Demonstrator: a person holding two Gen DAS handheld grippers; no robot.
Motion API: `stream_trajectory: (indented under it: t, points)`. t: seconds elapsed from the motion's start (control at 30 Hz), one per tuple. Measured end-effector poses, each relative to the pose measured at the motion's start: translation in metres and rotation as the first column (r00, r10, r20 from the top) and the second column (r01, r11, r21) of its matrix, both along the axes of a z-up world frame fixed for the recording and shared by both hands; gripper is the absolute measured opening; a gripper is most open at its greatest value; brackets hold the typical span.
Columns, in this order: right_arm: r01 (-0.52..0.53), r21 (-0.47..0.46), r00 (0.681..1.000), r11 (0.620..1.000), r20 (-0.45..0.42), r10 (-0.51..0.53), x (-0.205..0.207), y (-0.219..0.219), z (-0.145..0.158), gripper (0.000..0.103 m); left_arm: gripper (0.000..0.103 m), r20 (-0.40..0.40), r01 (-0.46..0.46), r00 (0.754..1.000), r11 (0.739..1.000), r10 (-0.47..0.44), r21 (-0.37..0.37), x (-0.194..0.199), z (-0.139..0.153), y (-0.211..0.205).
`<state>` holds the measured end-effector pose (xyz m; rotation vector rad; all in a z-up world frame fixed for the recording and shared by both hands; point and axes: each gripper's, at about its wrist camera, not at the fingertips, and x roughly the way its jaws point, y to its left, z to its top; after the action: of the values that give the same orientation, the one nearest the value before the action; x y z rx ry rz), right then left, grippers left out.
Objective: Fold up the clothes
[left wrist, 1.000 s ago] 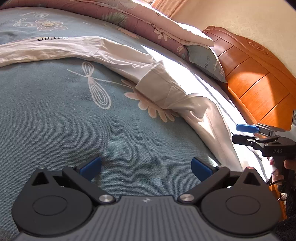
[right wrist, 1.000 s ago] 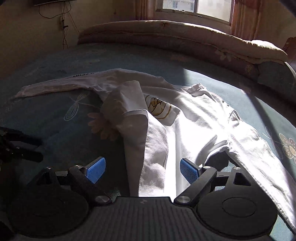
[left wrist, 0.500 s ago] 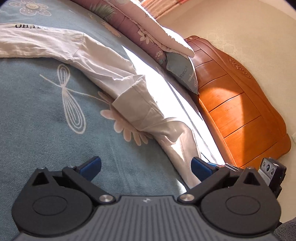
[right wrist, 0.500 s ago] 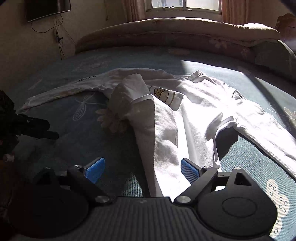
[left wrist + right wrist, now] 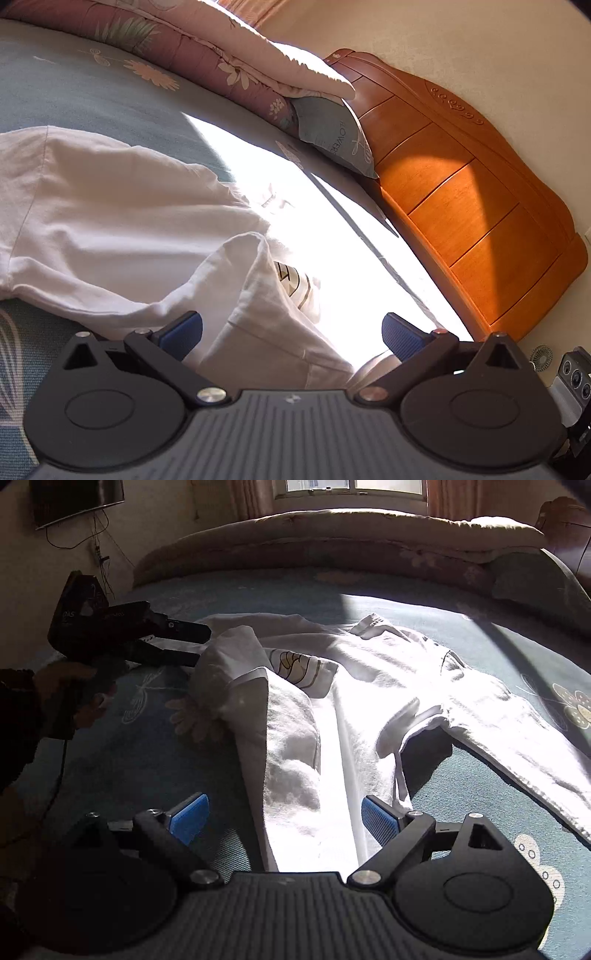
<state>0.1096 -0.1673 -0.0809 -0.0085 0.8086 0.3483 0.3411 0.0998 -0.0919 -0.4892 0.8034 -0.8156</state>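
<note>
A white long-sleeved shirt (image 5: pixel 369 709) with a yellow and black print (image 5: pixel 291 664) lies crumpled on the blue flowered bedsheet (image 5: pixel 110 760). Its left side is turned over into a raised fold (image 5: pixel 236 653). My left gripper (image 5: pixel 291 334) is open, and that fold (image 5: pixel 258 295) lies between its blue pads (image 5: pixel 181 332). In the right wrist view the left gripper (image 5: pixel 203 646) reaches the fold from the left, held by a hand (image 5: pixel 85 694). My right gripper (image 5: pixel 284 819) is open over the shirt's near hem (image 5: pixel 306 812), which runs between its fingers.
A folded quilt (image 5: pixel 369 528) and a pillow (image 5: pixel 332 136) lie along the far side of the bed. A wooden headboard (image 5: pixel 461 206) stands at the right. One sleeve (image 5: pixel 524 746) stretches toward the right. A TV (image 5: pixel 74 498) hangs on the wall.
My left gripper has moved from over the bare sheet up to the shirt's raised fold, which now lies between its fingers. The right gripper has lifted slightly, still over the near hem.
</note>
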Motion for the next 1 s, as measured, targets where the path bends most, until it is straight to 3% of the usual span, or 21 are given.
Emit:
stream_trajectory:
  t: [0.07,0.13,0.2,0.3,0.43,0.53,0.67,0.73,0.8,0.87,0.9,0.93,0.97,1.0]
  points:
    - [-0.002,0.002,1.0,1.0,-0.007,0.002,0.003,0.0,-0.003,0.093,0.102,-0.04,0.024,0.999,0.999,-0.026,-0.049,0.0,-0.008,0.001]
    - [-0.004,0.005,1.0,1.0,-0.015,0.004,0.005,-0.001,-0.006,0.093,0.102,-0.076,0.055,0.995,0.988,-0.067,-0.145,-0.007,-0.016,0.006]
    - [-0.005,0.007,1.0,1.0,-0.022,0.006,0.008,-0.001,-0.009,0.093,0.102,-0.1,0.072,0.99,0.964,-0.101,-0.257,-0.013,-0.024,0.015]
    - [-0.008,0.011,0.999,1.0,-0.033,0.008,0.011,-0.002,-0.014,0.093,0.102,-0.156,0.033,0.983,0.933,-0.095,-0.359,-0.011,-0.043,0.031]
    - [-0.003,0.023,0.998,1.0,-0.057,0.004,0.015,0.0,-0.022,0.093,0.102,-0.186,-0.02,0.979,0.87,-0.082,-0.493,0.0,-0.058,0.045]
    - [0.001,0.027,0.997,1.0,-0.075,0.001,0.015,0.001,-0.028,0.093,0.102,-0.201,-0.034,0.976,0.861,-0.08,-0.507,0.01,-0.061,0.044]
    - [0.015,0.024,0.996,1.0,-0.089,-0.013,0.016,0.0,-0.034,0.093,0.102,-0.207,0.023,0.97,0.901,-0.125,-0.434,0.01,-0.051,0.032]
    - [0.02,0.028,0.996,0.999,-0.093,-0.017,0.015,-0.001,-0.035,0.093,0.102,-0.208,0.077,0.962,0.906,-0.177,-0.415,0.003,-0.048,0.031]
    - [0.022,0.032,0.995,0.999,-0.095,-0.019,0.014,-0.003,-0.035,0.093,0.102,-0.195,0.106,0.959,0.902,-0.204,-0.419,-0.002,-0.049,0.033]
    - [0.028,0.037,0.995,0.999,-0.101,-0.024,0.013,-0.005,-0.038,0.094,0.1,-0.206,0.078,0.96,0.89,-0.188,-0.45,-0.002,-0.054,0.039]
    - [0.032,0.039,0.994,0.999,-0.107,-0.028,0.013,-0.006,-0.04,0.094,0.094,-0.225,0.057,0.959,0.894,-0.173,-0.445,0.0,-0.056,0.04]
    - [0.035,0.039,0.994,0.999,-0.108,-0.031,0.014,-0.006,-0.041,0.094,0.075,-0.246,0.042,0.957,0.915,-0.152,-0.401,0.002,-0.057,0.04]
    - [0.037,0.039,0.994,0.999,-0.107,-0.033,0.014,-0.006,-0.041,0.094,0.058,-0.277,0.022,0.955,0.953,-0.11,-0.303,0.005,-0.058,0.039]
    - [0.038,0.04,0.994,0.998,-0.104,-0.034,0.014,-0.006,-0.041,0.094,0.015,-0.317,-0.01,0.947,0.978,-0.058,-0.208,0.007,-0.063,0.038]
